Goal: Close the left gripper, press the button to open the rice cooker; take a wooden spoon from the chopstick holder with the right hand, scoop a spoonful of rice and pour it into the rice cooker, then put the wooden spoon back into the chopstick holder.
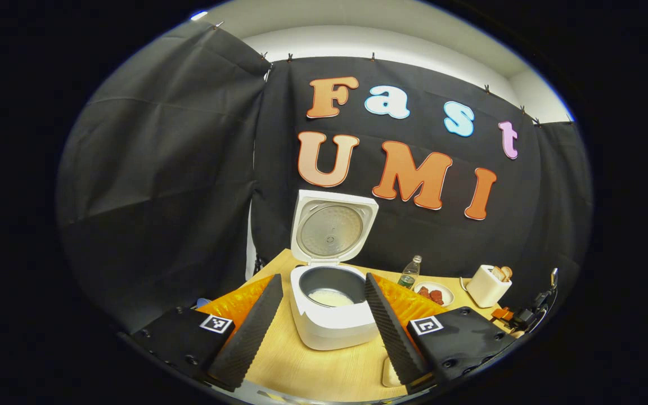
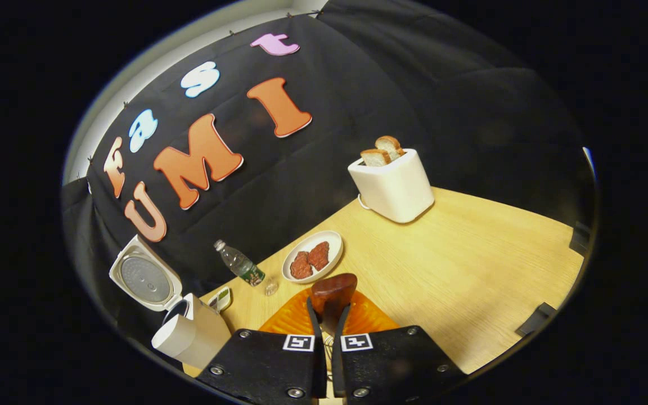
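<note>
The white rice cooker (image 1: 332,326) stands on the wooden table (image 1: 324,371) with its lid (image 1: 332,230) swung up. White rice (image 1: 331,297) lies in its dark pot. My left gripper (image 1: 323,278) is open, its two fingers spread wide to either side of the cooker's front and holding nothing. In the right gripper view my right gripper (image 2: 328,306) is shut on the wooden spoon (image 2: 333,291), whose dark brown bowl sticks out past the fingertips above the table. The side of the bowl I see is bare wood. The open cooker (image 2: 189,334) sits at the lower left there.
Behind the cooker are a small plastic bottle (image 2: 239,264), a white plate (image 2: 332,243) with two red-brown patties, and a white toaster (image 2: 394,183) with bread slices. A small white item (image 2: 220,298) lies beside the cooker. Bare table (image 2: 470,264) stretches to the right.
</note>
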The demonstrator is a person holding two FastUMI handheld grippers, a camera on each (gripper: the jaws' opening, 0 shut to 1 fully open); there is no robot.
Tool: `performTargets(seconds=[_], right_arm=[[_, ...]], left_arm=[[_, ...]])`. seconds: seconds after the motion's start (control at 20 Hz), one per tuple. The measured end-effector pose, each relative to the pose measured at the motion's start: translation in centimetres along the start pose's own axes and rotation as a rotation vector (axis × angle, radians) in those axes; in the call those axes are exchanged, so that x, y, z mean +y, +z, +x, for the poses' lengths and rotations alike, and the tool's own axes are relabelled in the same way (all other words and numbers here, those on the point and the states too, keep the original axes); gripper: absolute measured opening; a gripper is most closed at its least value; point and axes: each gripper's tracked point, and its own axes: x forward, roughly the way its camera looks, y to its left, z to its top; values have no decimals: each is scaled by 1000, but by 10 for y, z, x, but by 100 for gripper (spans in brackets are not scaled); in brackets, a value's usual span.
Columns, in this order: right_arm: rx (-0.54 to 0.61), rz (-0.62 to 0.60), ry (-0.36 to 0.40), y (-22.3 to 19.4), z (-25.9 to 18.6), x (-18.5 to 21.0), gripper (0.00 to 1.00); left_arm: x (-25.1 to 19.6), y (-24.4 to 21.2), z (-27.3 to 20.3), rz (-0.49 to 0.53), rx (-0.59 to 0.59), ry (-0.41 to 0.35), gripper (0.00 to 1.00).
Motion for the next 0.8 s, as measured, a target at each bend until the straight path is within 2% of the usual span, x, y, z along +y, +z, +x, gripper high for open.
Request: performTargets(seconds=[0.2, 0.45, 0.5, 0.55, 0.6, 0.65, 0.7, 0.75, 0.8], right_arm=[[5, 70, -6, 4, 0, -13, 8], [30, 131, -21, 2, -2, -24, 20], [41, 116, -46, 1, -1, -29, 18], [44, 96, -67, -1, -4, -34, 34], [45, 75, -84, 3, -9, -39, 63], [43, 53, -91, 7, -16, -40, 54], [39, 29, -103, 12, -22, -41, 85], [30, 3, -112, 17, -28, -42, 93], [21, -27, -119, 23, -33, -40, 94]], left_arm=[[-3, -1, 3, -29, 11, -11, 100], [-12, 1, 11, -12, 13, -32, 100], [-14, 1, 15, -6, 15, -36, 100], [-16, 2, 16, -1, 15, -41, 100], [-18, 4, 19, 6, 14, -44, 100], [-18, 7, 22, 13, 11, -43, 100], [-17, 12, 27, 20, 0, -34, 100], [-17, 19, 33, 25, -11, -30, 100], [-20, 25, 42, 24, -17, -37, 100]])
